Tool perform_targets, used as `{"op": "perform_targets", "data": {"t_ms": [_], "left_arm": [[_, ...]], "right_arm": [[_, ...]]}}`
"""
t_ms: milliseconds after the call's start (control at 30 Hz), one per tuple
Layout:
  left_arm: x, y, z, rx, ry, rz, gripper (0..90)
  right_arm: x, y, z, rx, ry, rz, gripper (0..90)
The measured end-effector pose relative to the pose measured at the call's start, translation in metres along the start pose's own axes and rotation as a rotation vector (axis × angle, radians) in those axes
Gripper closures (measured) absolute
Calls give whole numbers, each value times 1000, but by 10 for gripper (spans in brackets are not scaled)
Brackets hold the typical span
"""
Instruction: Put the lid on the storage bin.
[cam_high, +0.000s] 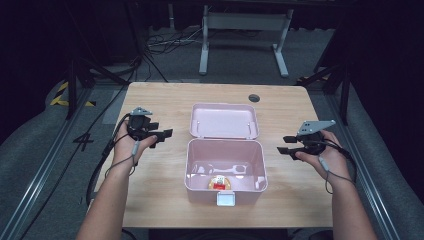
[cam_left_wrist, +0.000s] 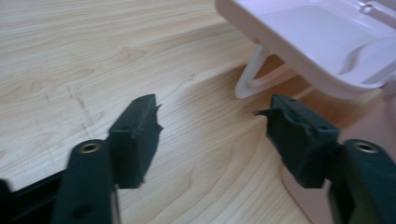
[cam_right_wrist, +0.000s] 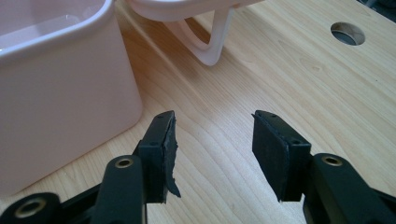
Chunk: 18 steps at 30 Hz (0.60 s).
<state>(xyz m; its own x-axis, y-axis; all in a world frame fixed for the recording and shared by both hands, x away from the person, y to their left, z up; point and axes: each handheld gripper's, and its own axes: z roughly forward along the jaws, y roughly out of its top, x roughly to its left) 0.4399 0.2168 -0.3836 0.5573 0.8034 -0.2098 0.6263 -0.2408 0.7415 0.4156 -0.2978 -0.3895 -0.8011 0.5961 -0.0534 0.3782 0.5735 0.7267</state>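
— Two pink pieces made up the box (cam_high: 225, 170): a deep, round-cornered tub of smooth plastic, and its lid (cam_high: 224, 120) thrown back flat behind it, a white handle loop (cam_right_wrist: 212, 39) sticking out under the lid's edge. Where did it sit?

— Between the two grippers, well apart from each. Inside lay a small round thing (cam_high: 220, 183), red and yellow, near the front wall; I could not tell what it was. A white latch tab (cam_high: 226, 199) stood at the front.

— And the grippers?

— Left gripper (cam_high: 161, 135) hovered to the box's left, its black fingers (cam_left_wrist: 135, 140) apart with bare wood between them and the lid just ahead. Right gripper (cam_high: 287, 144) hovered on the other side, fingers (cam_right_wrist: 161, 154) likewise apart and holding nothing, the tub's wall just beside one finger. Their pads looked rubbery, frayed at an edge.

— The surface?

— A table (cam_high: 150, 200) of pale wood grain, matte, rectangular with rounded corners, a round cable hole (cam_high: 254, 97) far beyond the fingers.

— The room?

— Dim. Grey floor (cam_high: 45, 130), black cables (cam_high: 160, 45) trailing, a white metal frame (cam_high: 244, 25) behind the table, yellow-black tape (cam_high: 62, 95) at left.
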Motion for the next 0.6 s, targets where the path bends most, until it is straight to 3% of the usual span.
{"op": "perform_targets", "data": {"t_ms": [200,433,533,600], "left_arm": [[-4,12,3,10,-17,18,356],[-7,36,9,-14,-19,20,350],[-7,43,13,-33,-40,6,356],[-6,49,19,-30,-43,17,356]], "right_arm": [[-1,1,1,-6,4,3,503],[1,1,2,-6,10,1,498],[2,0,1,-5,10,0,497],[2,-1,0,-9,12,0,495]]}}
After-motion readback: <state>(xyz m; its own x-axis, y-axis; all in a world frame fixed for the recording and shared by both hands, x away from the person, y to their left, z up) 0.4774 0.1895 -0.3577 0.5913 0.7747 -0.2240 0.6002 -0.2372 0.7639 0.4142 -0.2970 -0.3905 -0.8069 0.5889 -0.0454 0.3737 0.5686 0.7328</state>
